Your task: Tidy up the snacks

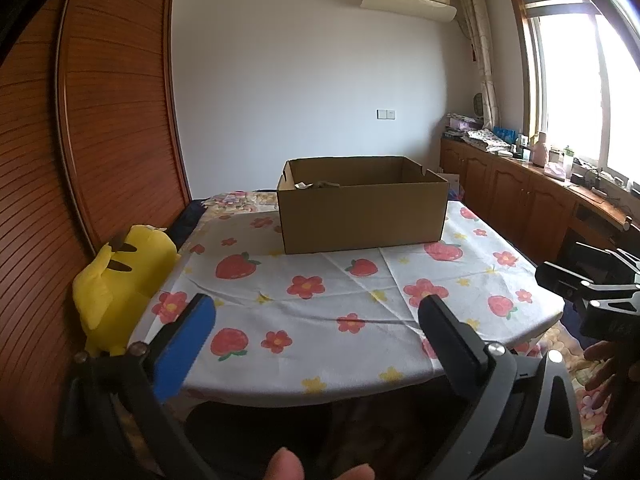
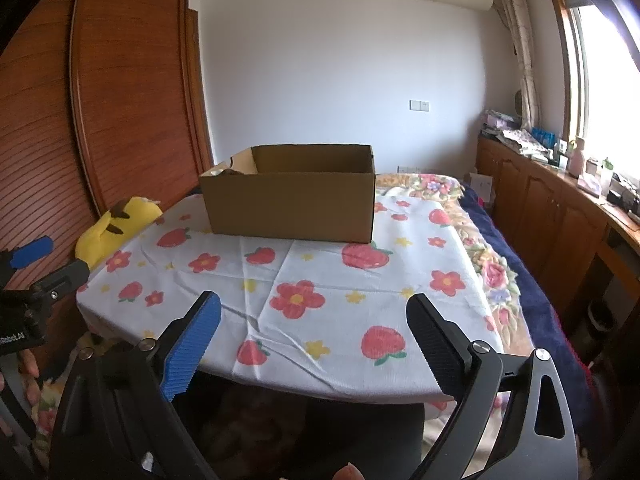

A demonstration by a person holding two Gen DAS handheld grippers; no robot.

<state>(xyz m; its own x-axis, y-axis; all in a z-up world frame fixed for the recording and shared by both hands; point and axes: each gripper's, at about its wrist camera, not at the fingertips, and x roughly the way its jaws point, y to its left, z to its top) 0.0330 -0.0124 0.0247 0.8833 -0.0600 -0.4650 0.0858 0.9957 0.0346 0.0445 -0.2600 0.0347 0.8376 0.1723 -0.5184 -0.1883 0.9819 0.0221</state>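
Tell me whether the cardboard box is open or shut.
Open. The cardboard box stands upright on the tablecloth, no flaps over its top, inner walls showing; something lies inside at its left end.

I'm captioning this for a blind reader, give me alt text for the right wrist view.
An open cardboard box sits on a strawberry-print tablecloth, with the open, empty right gripper in front. A yellow plush lies at the left.

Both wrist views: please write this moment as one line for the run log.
left gripper: open, empty | right gripper: open, empty | cardboard box: open-topped, on floral tablecloth | cloth before box: no snacks visible
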